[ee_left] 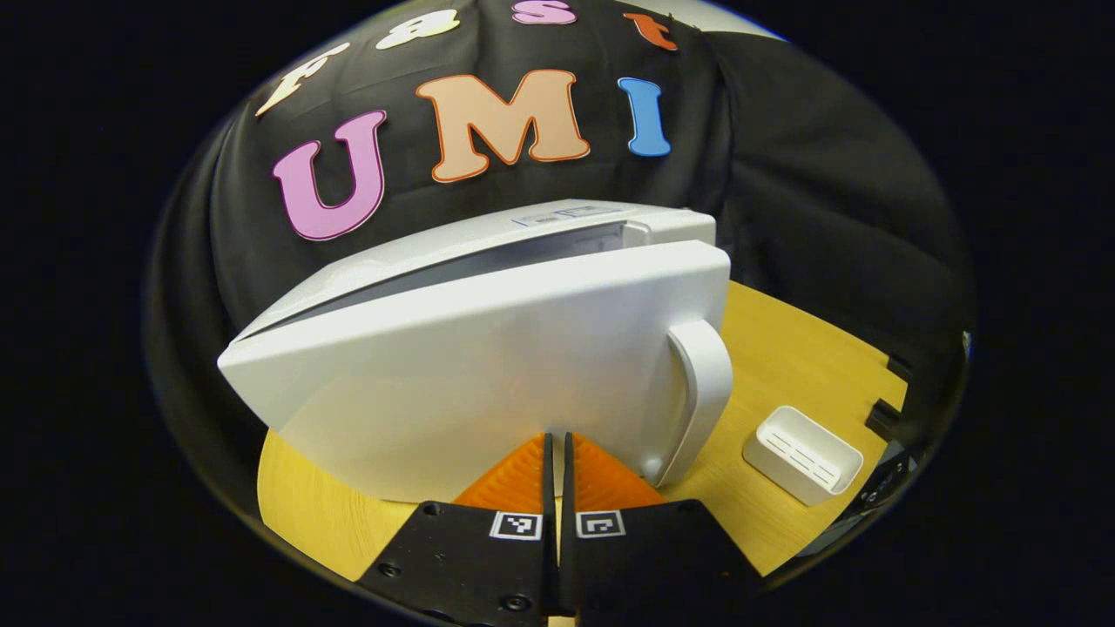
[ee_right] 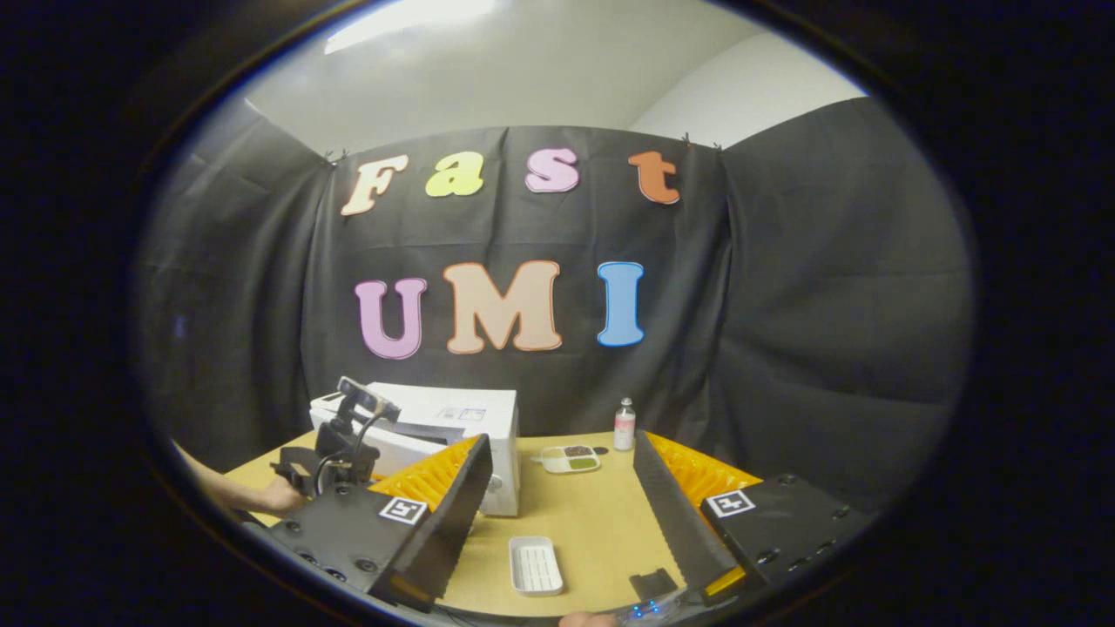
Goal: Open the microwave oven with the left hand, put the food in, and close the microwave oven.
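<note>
the left gripper (ee_left: 557, 453) is seen pinched together against the ajar white boxy microwave (ee_left: 488, 348) door; the right gripper (ee_right: 557, 514) is held wide apart over the white rectangular food tray (ee_right: 535, 564) on the wooden table (ee_right: 601, 514).

Black cloth walls (ee_right: 827, 305) enclose a wooden table (ee_right: 592, 514) under a pale ceiling (ee_right: 523, 70).

Left gripper view: low and close against the white microwave oven (ee_left: 488, 366), facing its door and handle (ee_left: 701, 392), wooden table (ee_left: 784, 348) beneath, booth wall behind. Right gripper view: farther back and higher, facing the same wall across the table (ee_right: 592, 514). Shared by both: microwave oven (ee_right: 453, 418), table, white tray (ee_left: 803, 455) (ee_right: 536, 564).
</note>
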A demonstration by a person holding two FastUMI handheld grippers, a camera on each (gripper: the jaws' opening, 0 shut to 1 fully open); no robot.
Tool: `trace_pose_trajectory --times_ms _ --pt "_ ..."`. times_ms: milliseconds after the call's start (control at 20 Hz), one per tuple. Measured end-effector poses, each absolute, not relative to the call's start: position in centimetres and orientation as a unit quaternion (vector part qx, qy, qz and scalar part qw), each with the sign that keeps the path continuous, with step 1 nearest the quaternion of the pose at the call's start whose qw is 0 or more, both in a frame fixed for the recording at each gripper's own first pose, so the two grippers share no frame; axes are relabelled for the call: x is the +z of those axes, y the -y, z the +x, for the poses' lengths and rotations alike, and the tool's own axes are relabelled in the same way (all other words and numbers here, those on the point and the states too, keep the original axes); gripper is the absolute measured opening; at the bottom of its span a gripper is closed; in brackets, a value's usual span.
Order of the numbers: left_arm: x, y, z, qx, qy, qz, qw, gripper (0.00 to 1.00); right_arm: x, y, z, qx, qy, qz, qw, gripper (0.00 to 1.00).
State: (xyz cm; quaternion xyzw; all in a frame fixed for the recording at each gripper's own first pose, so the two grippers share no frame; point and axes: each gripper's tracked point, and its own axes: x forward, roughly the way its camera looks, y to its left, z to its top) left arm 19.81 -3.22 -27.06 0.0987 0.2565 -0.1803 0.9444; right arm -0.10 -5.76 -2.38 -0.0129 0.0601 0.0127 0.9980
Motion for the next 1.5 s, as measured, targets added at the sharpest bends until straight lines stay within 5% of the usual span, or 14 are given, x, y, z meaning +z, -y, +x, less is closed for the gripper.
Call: trace_pose_trajectory --times_ms 200,800,900,950,1050,1200,1400,1450,1500 --pt "-26.6 2.2 23.0 -0.138 -0.244 0.128 0.951 0.00 -2.7 6.2 0.4 0.009 -0.066 -0.017 0.998 0.92" --pt "-27.5 4.7 24.0 -0.155 -0.264 0.126 0.944 0.01 -2.9 7.0 1.0 0.007 -0.070 -0.026 0.997 0.92" --pt "-25.8 4.5 23.5 -0.147 -0.236 0.133 0.951 0.01 -2.8 6.9 0.8 0.007 -0.068 -0.028 0.997 1.00" --pt "-24.9 4.8 22.6 -0.148 -0.231 0.121 0.954 0.01 -3.1 7.0 0.7 0.008 -0.069 -0.030 0.997 0.92" --pt "-22.7 5.6 20.3 -0.158 -0.213 0.103 0.959 0.00 -3.4 7.1 0.5 0.006 -0.071 -0.031 0.997 1.00" --pt "-17.6 6.3 16.7 -0.169 -0.158 0.082 0.969 0.00 -3.0 7.1 0.6 0.005 -0.069 -0.021 0.997 0.92" --pt "-10.5 6.4 11.3 -0.184 -0.097 0.043 0.977 0.00 -3.2 7.4 0.4 0.005 -0.064 -0.017 0.998 1.00" --pt "-9.0 6.2 9.9 -0.186 -0.084 0.035 0.978 0.01 -3.3 7.4 0.3 0.005 -0.065 -0.016 0.998 0.92" --pt "-7.8 5.8 8.7 -0.183 -0.075 0.033 0.980 0.00 -3.4 7.4 0.3 0.005 -0.067 -0.014 0.998 1.00"
